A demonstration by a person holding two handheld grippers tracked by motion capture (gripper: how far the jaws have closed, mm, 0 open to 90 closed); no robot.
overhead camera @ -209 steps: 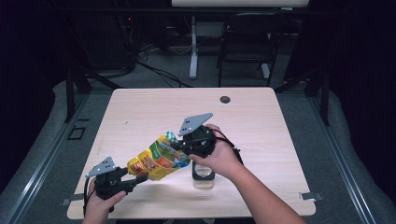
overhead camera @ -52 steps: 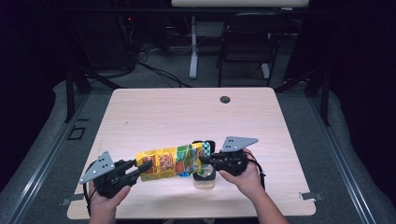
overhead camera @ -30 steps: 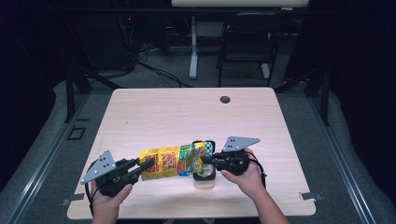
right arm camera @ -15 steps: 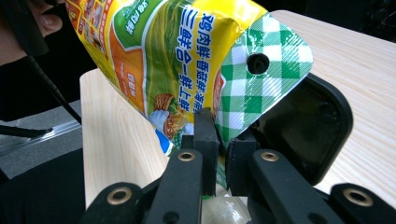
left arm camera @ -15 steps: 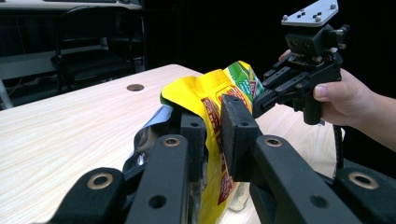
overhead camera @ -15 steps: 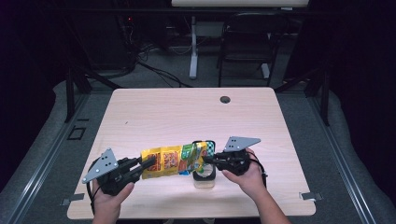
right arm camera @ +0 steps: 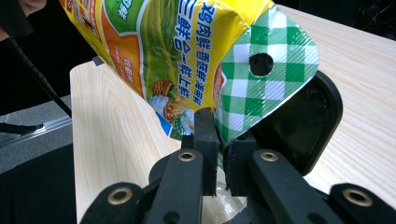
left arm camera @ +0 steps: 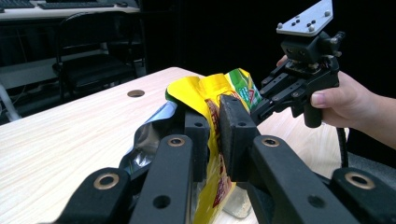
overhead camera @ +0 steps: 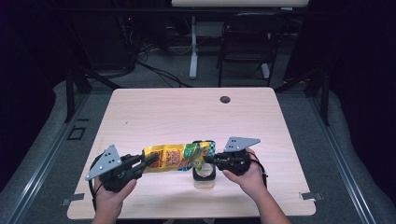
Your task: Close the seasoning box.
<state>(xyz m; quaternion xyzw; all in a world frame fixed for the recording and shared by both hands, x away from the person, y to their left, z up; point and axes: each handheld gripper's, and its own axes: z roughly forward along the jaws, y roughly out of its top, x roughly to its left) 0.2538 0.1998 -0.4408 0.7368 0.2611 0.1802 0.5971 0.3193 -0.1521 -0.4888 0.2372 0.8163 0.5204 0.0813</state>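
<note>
The counter (overhead camera: 154,112), a pale wood top with a round cable hole (overhead camera: 225,99) at about 12 o'clock near its far edge, carries the work at its near edge, around 6 o'clock.

The snack bag (overhead camera: 175,157), yellow with a green-and-white checked end, is held off the counter, stretched roughly level between the two tools. It spans from 9 o'clock at the left tool to 3 o'clock at the right tool.

The left tool (overhead camera: 148,161) grips the bag's opened end; in the left gripper view its pads (left arm camera: 236,135) press the yellow film from both sides, the silver lining showing beside them. Its jaws have just been closing on that film.

The right tool (overhead camera: 208,159) is clamped on the checked end; the right gripper view shows its pads pinching the lower edge below the hang hole (right arm camera: 261,64).

A clear jar (overhead camera: 204,179) with a black hinged lid (right arm camera: 303,130) stands on the counter directly beneath the bag's checked end, just at 7 o'clock of the right tool.
</note>
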